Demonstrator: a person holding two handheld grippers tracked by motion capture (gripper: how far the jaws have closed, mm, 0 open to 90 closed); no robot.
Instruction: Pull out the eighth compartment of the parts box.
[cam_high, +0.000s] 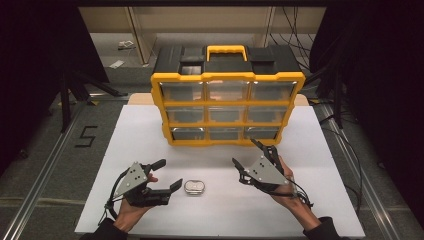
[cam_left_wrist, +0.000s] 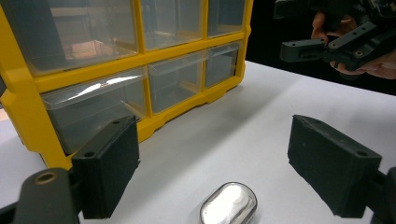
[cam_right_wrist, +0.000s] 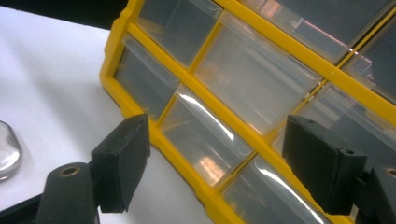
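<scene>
A yellow and black drawer organiser (cam_high: 227, 95) with clear drawers stands upright at the back of the white table (cam_high: 150, 135). A small shiny silver oval tin (cam_high: 194, 187) lies flat near the front. My left gripper (cam_high: 170, 175) is open just left of the tin, jaws spread, nothing held; in the left gripper view the tin (cam_left_wrist: 229, 204) lies low between the pads (cam_left_wrist: 109, 168). My right gripper (cam_high: 246, 154) is open to the tin's right, pointing at the organiser's bottom drawers (cam_right_wrist: 210, 135). The tin's edge (cam_right_wrist: 7, 151) shows at the left of the right gripper view.
The organiser's black lid carries a yellow handle (cam_high: 226, 51). Metal rails run along both table sides, and a "5" mark (cam_high: 86, 136) is on the floor at left. Cables hang at the back right. The right gripper (cam_left_wrist: 327, 46) appears far off in the left gripper view.
</scene>
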